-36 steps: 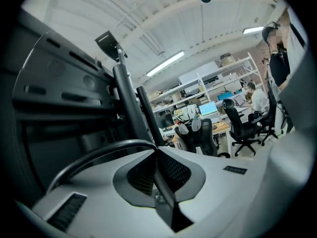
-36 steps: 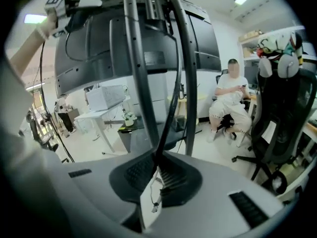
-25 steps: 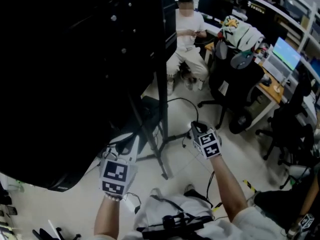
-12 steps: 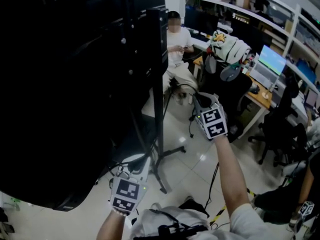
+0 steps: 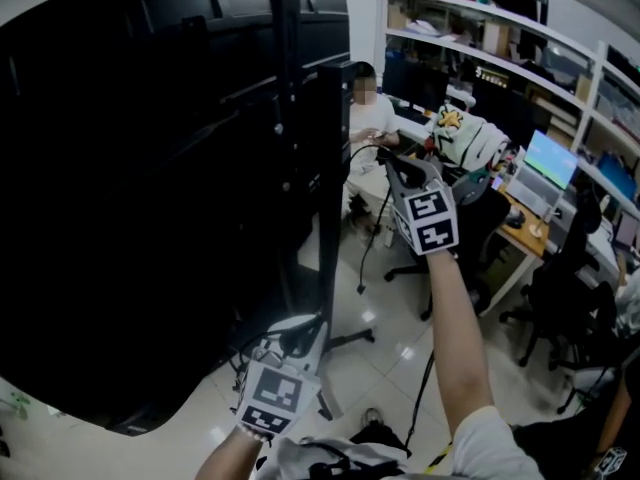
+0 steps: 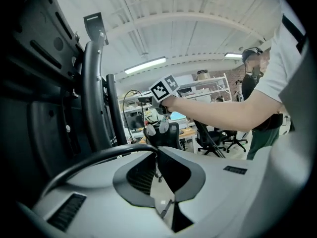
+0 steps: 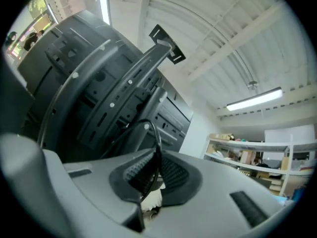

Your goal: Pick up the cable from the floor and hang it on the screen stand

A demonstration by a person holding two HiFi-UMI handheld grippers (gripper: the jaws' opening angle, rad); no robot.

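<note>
1. Cable (image 7: 155,150) is pinched in both grippers and hangs slack beside the screen stand (image 5: 330,188) post.
2. Right gripper (image 5: 393,161) is clamped on the cable, held high, near the post.
3. Left gripper (image 5: 303,333) is clamped on the cable, low by the stand's foot.

- We find the head view dim overall; the back of the screen (image 5: 150,218) is a near-black mass with little detail.
- Small bright reflections sit on the glossy floor (image 5: 405,353), thrown by light from above.
- Its corners darken, and the shelves (image 5: 480,53) bow with the wide lens.
- The left gripper view is brighter: a ceiling tube light (image 6: 144,65) glares white against the pale ceiling.
- In the right gripper view a strip light (image 7: 253,99) and a window (image 7: 37,9) are blown out.
- Both gripper views end in a black circular border, straight lines curve near it, and the surfaces nearest the lens look soft.
</note>
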